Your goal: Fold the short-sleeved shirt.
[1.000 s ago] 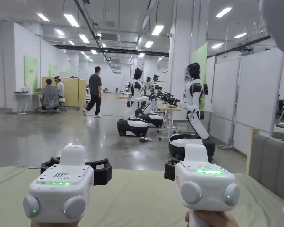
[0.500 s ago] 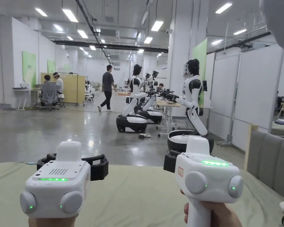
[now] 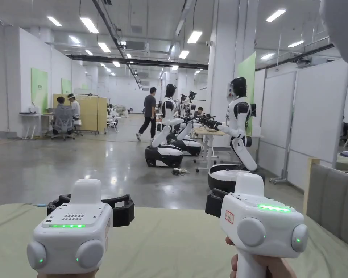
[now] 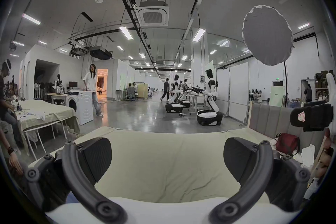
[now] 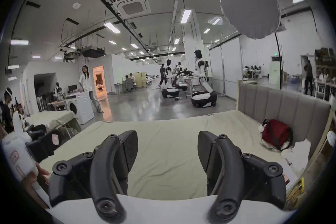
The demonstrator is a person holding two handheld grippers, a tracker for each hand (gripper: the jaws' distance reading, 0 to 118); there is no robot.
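Short-sleeved shirt awaits its first fold, and where it lies cannot be told from these pictures; the pale green bed sheet [image 3: 169,239] under the tools carries only soft creases. The white hand-held left gripper [image 4: 167,155] hovers over the sheet with its black jaws spread wide and empty. The matching right gripper [image 5: 167,149] hangs beside it, jaws parted less widely and holding nothing.

Over the last second the right gripper has drifted slightly outward and turned its side toward the camera, while the left one keeps its place. Neither has reached for cloth, so the job looks to be at its very start, with the garment yet to be fetched.

A small red-bordered sticker [image 3: 229,217] on the right gripper's casing is too small to read. A dark red bag [image 5: 276,133] sits against the grey padded headboard [image 3: 332,202]. Across the glossy concrete floor [image 3: 97,170], a dark-clothed walking person [image 3: 149,112] has crossed from the yellow partition to the white-and-black humanoid robots [image 3: 238,119]. Green wall panels [image 3: 39,90] bear marks that cannot be made out
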